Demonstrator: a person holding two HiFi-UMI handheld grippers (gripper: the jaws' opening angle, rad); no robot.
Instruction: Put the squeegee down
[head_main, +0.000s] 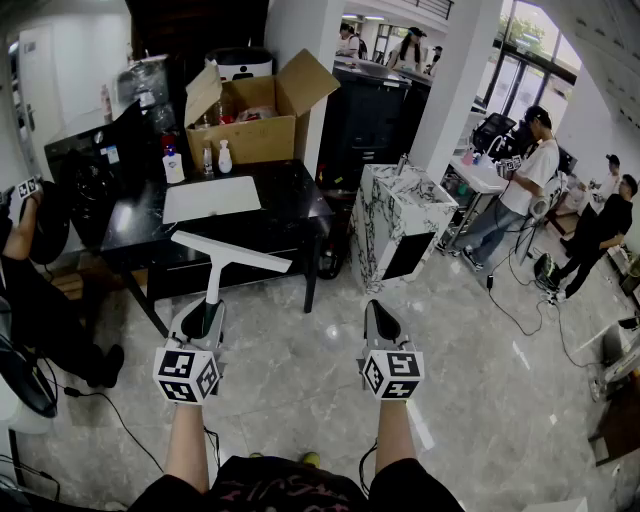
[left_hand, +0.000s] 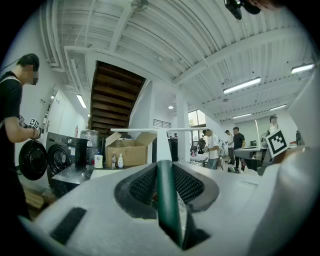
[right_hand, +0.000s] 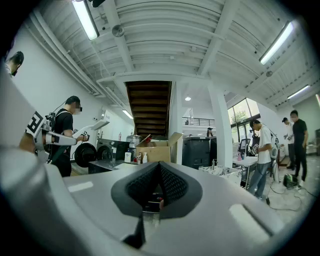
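Note:
The squeegee (head_main: 228, 254) is white with a dark green handle. My left gripper (head_main: 207, 320) is shut on that handle and holds it level in the air, just in front of the black table (head_main: 295, 205). Its long blade (head_main: 240, 251) lies crosswise over the table's front edge. In the left gripper view the green handle (left_hand: 166, 200) runs between the two pads and the white blade (left_hand: 159, 130) spans the far end. My right gripper (head_main: 383, 322) hangs level beside it over the floor, shut and holding nothing; the right gripper view shows its pads (right_hand: 170, 182) meeting.
A white board (head_main: 212, 197), small bottles (head_main: 172, 165) and an open cardboard box (head_main: 250, 125) are on the table. A marble-patterned cabinet (head_main: 400, 225) stands to its right. One person (head_main: 20, 290) is close at the left; others (head_main: 520, 180) work at the right. Cables (head_main: 520, 320) lie on the floor.

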